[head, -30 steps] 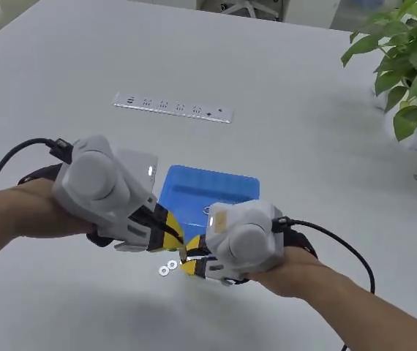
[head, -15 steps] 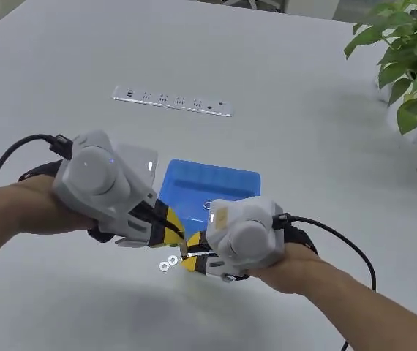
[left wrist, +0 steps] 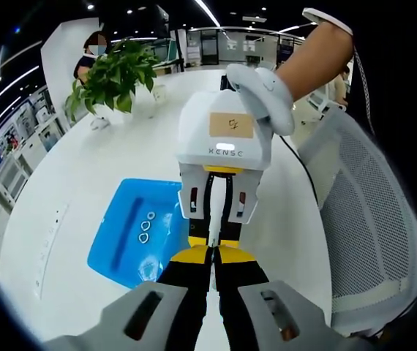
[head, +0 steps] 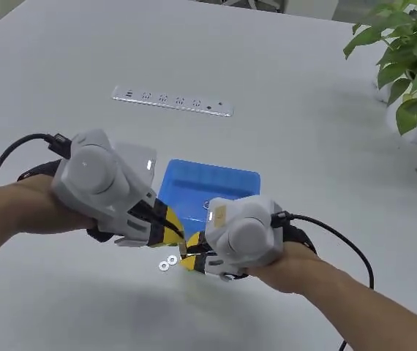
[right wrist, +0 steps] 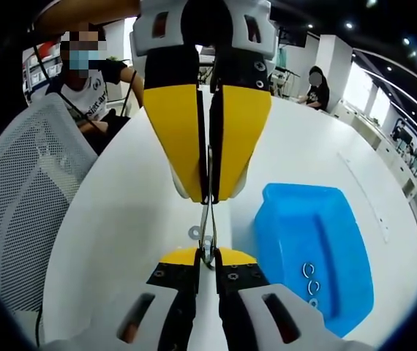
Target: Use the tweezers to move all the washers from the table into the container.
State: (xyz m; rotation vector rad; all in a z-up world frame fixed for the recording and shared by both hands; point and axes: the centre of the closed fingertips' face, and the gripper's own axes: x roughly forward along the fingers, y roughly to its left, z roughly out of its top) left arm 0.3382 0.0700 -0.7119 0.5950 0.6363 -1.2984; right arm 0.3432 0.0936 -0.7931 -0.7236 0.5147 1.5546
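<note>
A power strip (head: pixel 172 103) lies beyond, a plant (head: pixel 406 58) far right. Both the left gripper (head: pixel 175 235) and right gripper (head: pixel 191 254) clamp thin silver tweezers (right wrist: pixel 207 223), covering the blue container's (head: pixel 216 186) near edge; 2 small washers (head: pixel 173 262) lie just beside it.

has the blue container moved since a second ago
No. The blue plastic container keeps its place below the white power strip; only the camera shifted.

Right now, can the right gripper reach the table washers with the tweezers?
Probably yes: the washers lie on bare table beside the tweezers, nothing between. The left gripper also clamps the tweezers, which may hamper the right gripper.
</note>
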